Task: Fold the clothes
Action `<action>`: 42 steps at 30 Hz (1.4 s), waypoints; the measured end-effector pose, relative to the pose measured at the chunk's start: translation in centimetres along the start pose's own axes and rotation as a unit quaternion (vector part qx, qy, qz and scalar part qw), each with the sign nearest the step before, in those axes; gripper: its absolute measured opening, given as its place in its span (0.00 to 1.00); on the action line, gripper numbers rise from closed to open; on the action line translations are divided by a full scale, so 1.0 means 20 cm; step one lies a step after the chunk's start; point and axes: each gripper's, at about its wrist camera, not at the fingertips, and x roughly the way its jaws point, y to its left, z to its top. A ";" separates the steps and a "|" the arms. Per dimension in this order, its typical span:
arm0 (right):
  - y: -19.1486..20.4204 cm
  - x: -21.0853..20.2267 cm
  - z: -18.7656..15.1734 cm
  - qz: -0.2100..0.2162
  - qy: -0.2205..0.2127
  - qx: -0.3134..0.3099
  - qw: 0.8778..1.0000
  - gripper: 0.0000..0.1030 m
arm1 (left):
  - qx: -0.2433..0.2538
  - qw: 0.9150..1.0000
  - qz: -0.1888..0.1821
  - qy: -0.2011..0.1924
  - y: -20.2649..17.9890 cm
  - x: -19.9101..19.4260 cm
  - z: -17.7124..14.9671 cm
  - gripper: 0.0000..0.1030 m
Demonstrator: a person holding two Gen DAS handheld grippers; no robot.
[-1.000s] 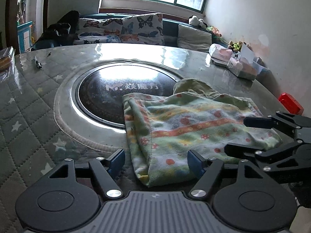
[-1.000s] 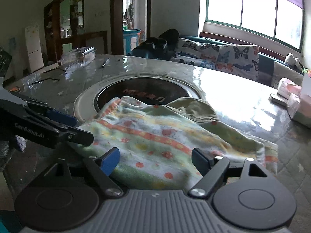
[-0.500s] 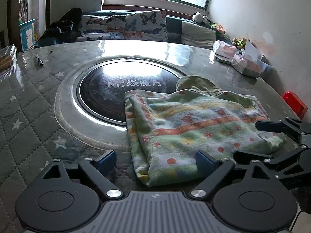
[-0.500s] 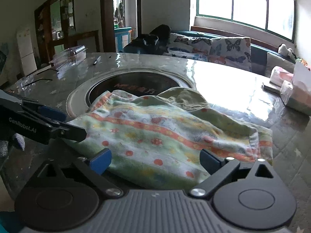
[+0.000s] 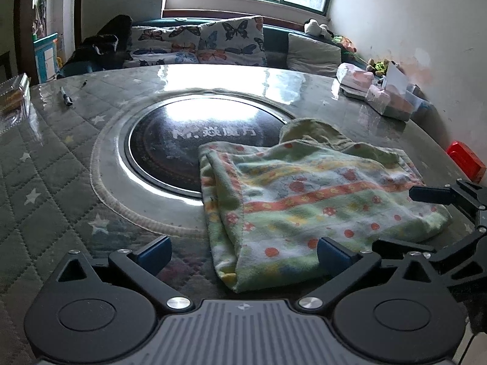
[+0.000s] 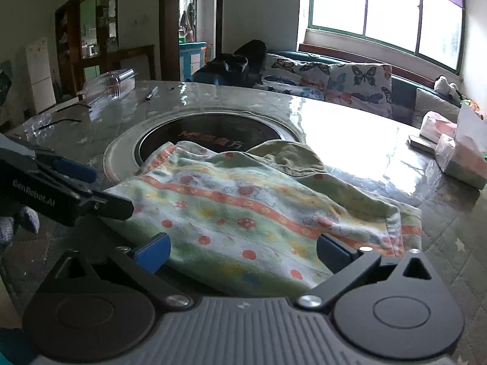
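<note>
One round table (image 5: pixel 54 164) is carrying everything we are seeing, its dark centre disc (image 5: pixel 182 143) partly covered by the folded garment (image 5: pixel 304 200) lying flat. We are holding our left gripper (image 5: pixel 243 249) and right gripper (image 6: pixel 243 251) at its near edge, both sets of fingers spread wide, gripping nothing.

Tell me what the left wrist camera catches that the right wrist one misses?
Only the left wrist view shows the small red plastic box by the wall. Only the right wrist view shows the white fridge and clear plastic container. Both show the green patterned folded garment, the round dark glass hotplate, the black marker pen and both open grippers.
</note>
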 end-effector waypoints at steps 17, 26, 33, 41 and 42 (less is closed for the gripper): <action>0.07 -0.03 0.01 0.005 0.000 -0.028 1.000 0.99 | -0.004 1.000 0.024 0.008 0.01 0.00 0.03 1.00; 0.13 -0.04 0.03 0.024 -0.001 -0.058 0.998 0.91 | -0.015 0.999 0.044 0.008 0.07 0.00 0.03 1.00; 0.21 -0.04 0.06 0.044 -0.007 -0.094 0.995 0.90 | -0.025 0.998 0.050 0.005 0.11 -0.02 0.03 1.00; 0.20 -0.04 0.10 0.026 -0.031 -0.080 0.996 0.89 | -0.026 0.998 0.052 0.012 0.12 -0.01 0.02 1.00; 0.18 -0.04 0.11 0.022 -0.033 -0.069 0.997 0.88 | -0.026 0.998 0.052 0.013 0.13 0.00 0.01 1.00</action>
